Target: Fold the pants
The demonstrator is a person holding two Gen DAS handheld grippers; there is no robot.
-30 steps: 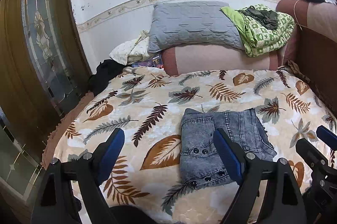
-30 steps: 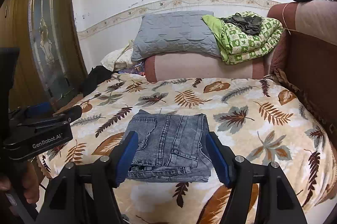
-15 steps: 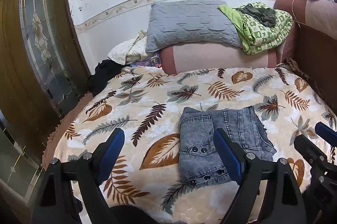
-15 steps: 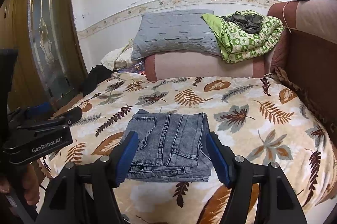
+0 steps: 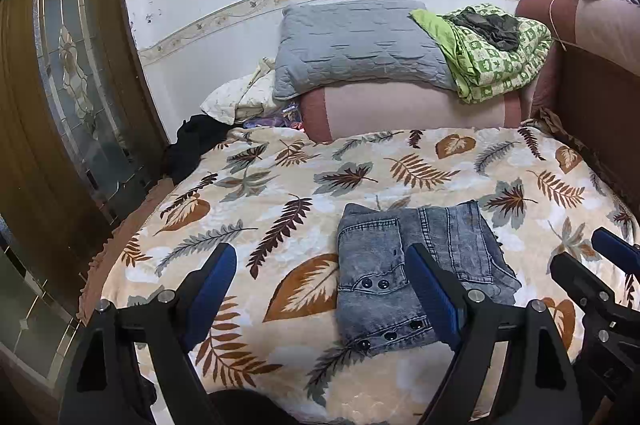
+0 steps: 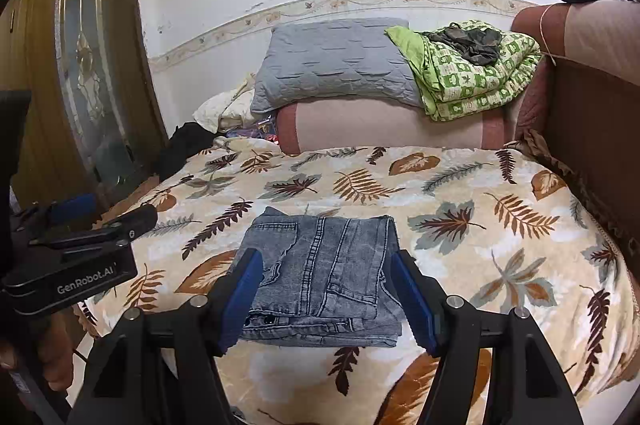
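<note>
- Your folded grey-blue acid-wash denim pants (image 6: 320,277) lie flat on the cream blanket printed with brown and grey leaves (image 6: 480,225), towards its near edge and well short of the pink bolster cushion (image 6: 392,127) at the far end.
- From the right wrist view the bundle is a compact, roughly square stack; its long axis, marked by the stitched seams, runs away from you towards the pink bolster.
- The open layered edge with dark snap buttons faces you at the near side; the cleaner fold faces the bolster.
- Your right gripper (image 6: 330,299) is spread wide with nothing between its blue pads (image 6: 244,289). The pads frame the near corners of the pants in the view, but you cannot tell whether they touch the denim.
- Your left gripper (image 5: 320,289) also stands wide open and empty, held over the blanket on the side of the pants nearer the wooden door with patterned glass (image 5: 76,97); its right pad overlaps the denim in the view.
- In the left wrist view the pants (image 5: 416,273) show two rows of dark buttons (image 5: 374,283) along the near-left part.
- Beyond the pants, a grey quilted pillow (image 6: 336,61) and a folded green patterned quilt (image 6: 476,73) rest on the bolster.
</note>
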